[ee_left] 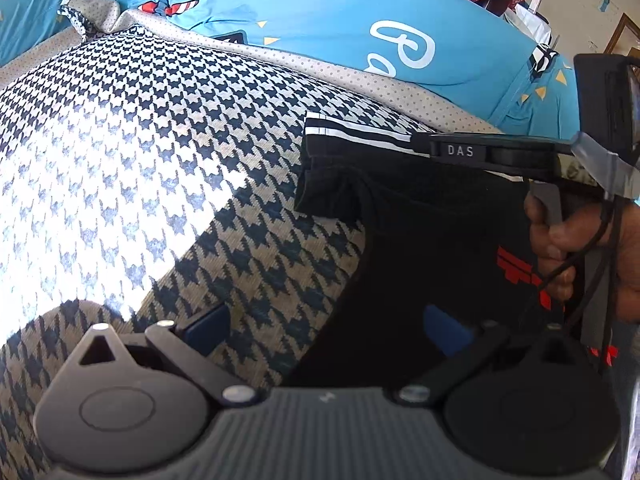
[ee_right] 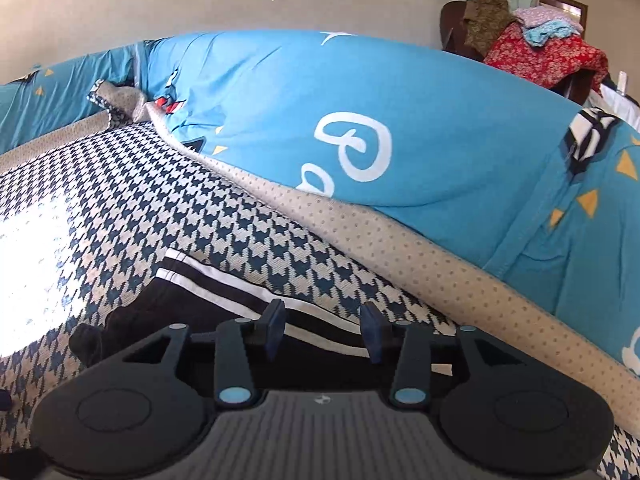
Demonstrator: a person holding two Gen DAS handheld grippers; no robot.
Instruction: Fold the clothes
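Note:
A black garment point(ee_left: 420, 220) with white side stripes and a red print point(ee_left: 516, 268) lies bunched on the houndstooth blanket point(ee_left: 160, 120). My left gripper point(ee_left: 326, 332) is open wide above the garment's left edge; its right finger point(ee_left: 444, 332) hangs over the black cloth, and its left finger is over the blanket. In the right wrist view, my right gripper point(ee_right: 323, 328) hovers just above the striped edge of the garment point(ee_right: 188, 292), jaws apart, no cloth pinched. In the left wrist view the right gripper point(ee_left: 424, 144) reaches in from the right, with a hand point(ee_left: 560, 240) on its handle.
A puffy blue quilt point(ee_right: 360, 100) with white lettering rises behind the blanket point(ee_right: 120, 184), whose dotted beige edge point(ee_right: 400, 248) is turned up against it. A chair stacked with clothes point(ee_right: 536, 48) stands at the far right. A bright sun patch point(ee_left: 60, 200) falls on the left.

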